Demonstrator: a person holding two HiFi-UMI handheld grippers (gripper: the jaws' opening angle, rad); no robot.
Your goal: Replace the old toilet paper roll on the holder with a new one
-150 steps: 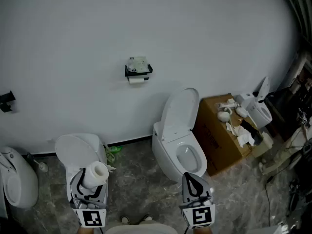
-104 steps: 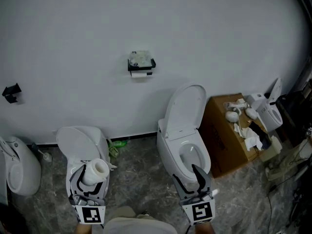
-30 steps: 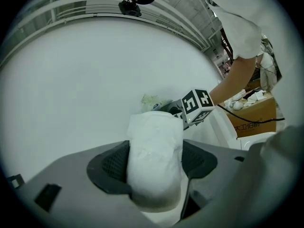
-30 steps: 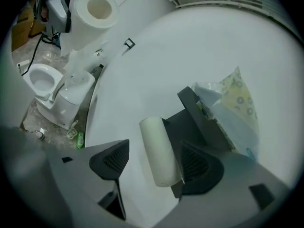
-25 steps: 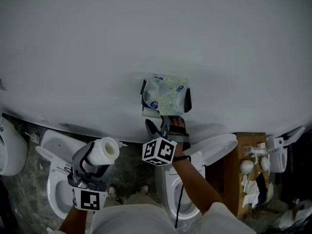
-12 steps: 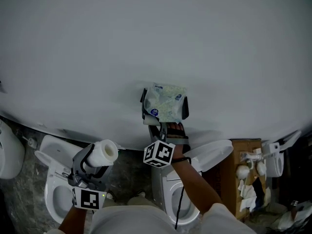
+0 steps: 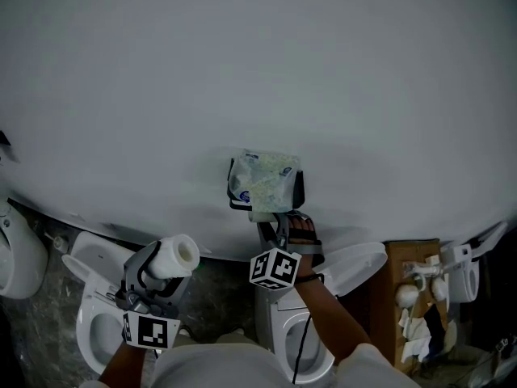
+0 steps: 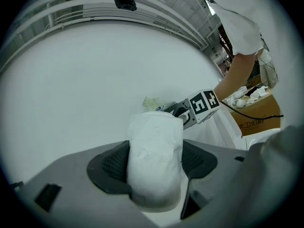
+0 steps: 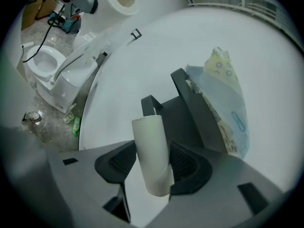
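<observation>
Right gripper (image 9: pixel 153 163) has drawn back a little from the holder (image 9: pixel 190 108) since half a second ago. Its jaws have just been closing and now stand part-way in, pinching the old roll (image 9: pixel 151 151) across its middle.

- Old roll: tilted, upper end just beside the holder's upturned arm (image 9: pixel 148 103). Whether it is fully clear of that arm cannot be told.
- Left gripper (image 8: pixel 154 165): off to the left, jaws wide and clamped on the new roll (image 8: pixel 156 146).

Risks, as judged:
- A thin tube may crush or twist under the pads. If its end snags the arm tip, it could pivot out.
- A dropped roll would likely land in the open toilet (image 7: pixel 279 330) below.
- A knock on the holder could tip the packet (image 9: pixel 228 108) off the front edge of its shelf.

Materials:
- Old roll: slim, smooth, pale, with a loose flap at its lower end.
- New roll: fat, soft, faintly embossed.
- Holder: black, flat sheet with hard edges.
- Packet: crinkled plastic.
</observation>
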